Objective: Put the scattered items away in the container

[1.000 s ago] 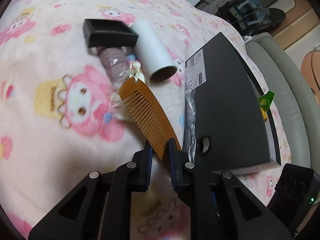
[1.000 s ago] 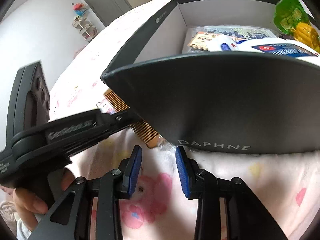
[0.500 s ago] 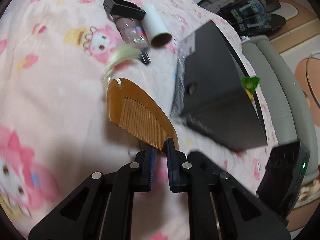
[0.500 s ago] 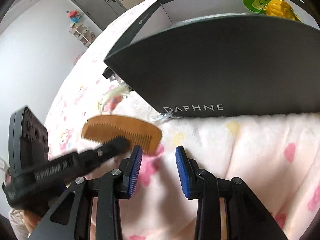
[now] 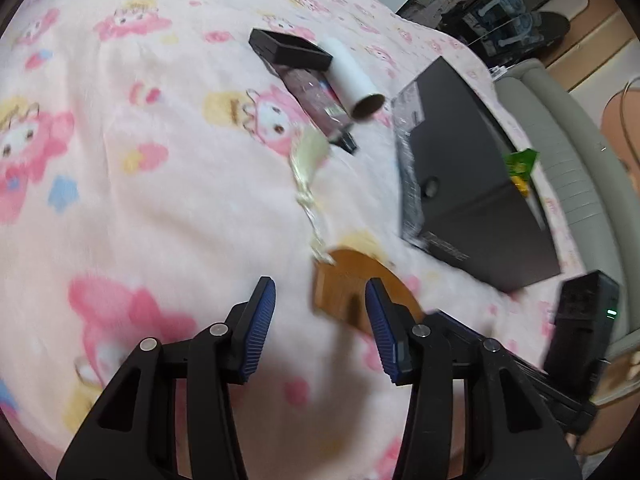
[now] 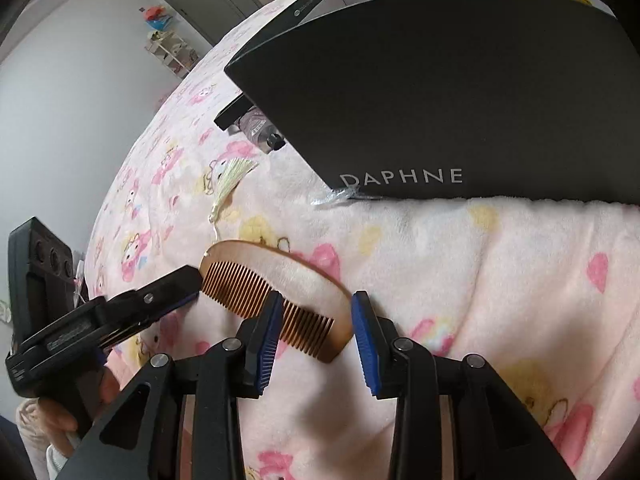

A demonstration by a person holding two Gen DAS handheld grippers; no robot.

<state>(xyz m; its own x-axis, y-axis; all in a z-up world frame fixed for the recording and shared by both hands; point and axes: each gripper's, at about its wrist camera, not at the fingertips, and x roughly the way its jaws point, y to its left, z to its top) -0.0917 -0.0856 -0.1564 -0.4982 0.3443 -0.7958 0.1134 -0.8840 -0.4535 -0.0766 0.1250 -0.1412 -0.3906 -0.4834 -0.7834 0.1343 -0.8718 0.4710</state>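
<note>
A wooden comb [image 6: 272, 292] with a pale tassel [image 6: 232, 176] lies flat on the pink blanket, in front of the dark grey box [image 6: 440, 100] marked DAPHNE. My left gripper [image 5: 320, 316] is opening; the comb [image 5: 352, 288] sits just ahead of its right finger, and the pads do not press on it. In the right wrist view, the left gripper's fingertips [image 6: 188, 284] are at the comb's left end. My right gripper [image 6: 316, 336] is open, and the comb's right end lies between its fingers without being squeezed.
Beyond the comb, a small black box [image 5: 288, 50], a tube [image 5: 316, 100] and a white roll [image 5: 352, 76] lie on the blanket beside the grey box [image 5: 460, 160]. A green packet [image 5: 520, 160] pokes out of the box. A hand holds the left gripper's handle.
The left gripper pulled the comb away from the box's side toward the near blanket, then let go of it. The right gripper drew back, and the comb's end now lies between its fingers.
</note>
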